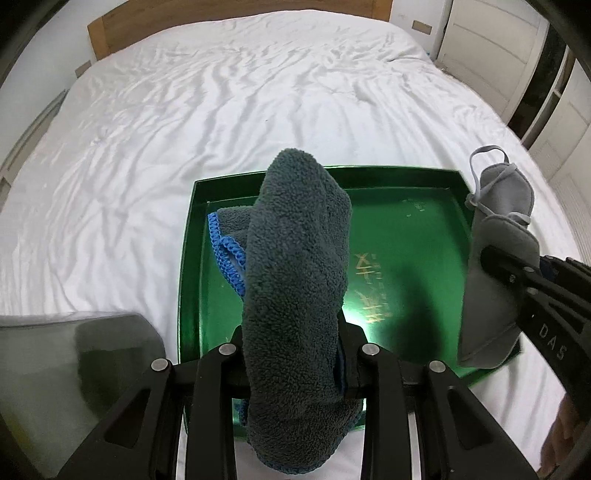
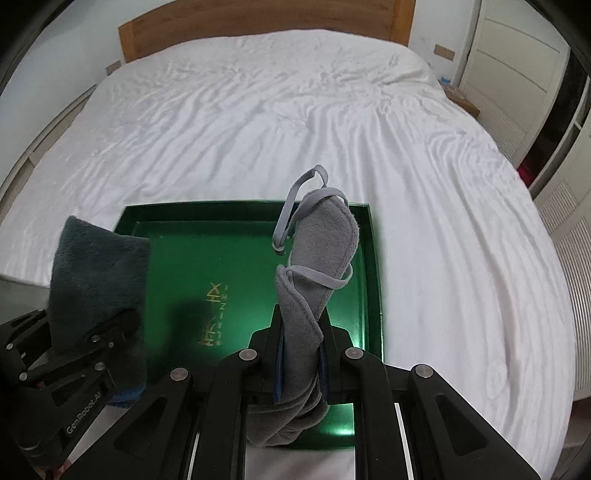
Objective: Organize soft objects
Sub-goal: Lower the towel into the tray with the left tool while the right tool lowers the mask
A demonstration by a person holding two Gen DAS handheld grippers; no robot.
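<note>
A dark teal fleece towel (image 1: pixel 295 240) with blue edging sticks up between the fingers of my left gripper (image 1: pixel 295 332), which is shut on it. One blue-edged fold droops to the left side of the green tray (image 1: pixel 406 206) below. My right gripper (image 2: pixel 301 332) is shut on a grey sleep mask (image 2: pixel 325 236) with elastic straps, held over the right half of the tray (image 2: pixel 207 258). Each view shows the other hand: the right gripper (image 1: pixel 495 258) with the mask (image 1: pixel 502 199) at the tray's right rim, the left gripper (image 2: pixel 107 332) with the towel (image 2: pixel 99 258) at its left.
The tray lies near the front edge of a bed with a wrinkled white sheet (image 1: pixel 221 110) and a wooden headboard (image 2: pixel 258 22). Wardrobe doors (image 2: pixel 517 55) stand to the right. A blurred grey shape (image 1: pixel 74 350) sits at the lower left.
</note>
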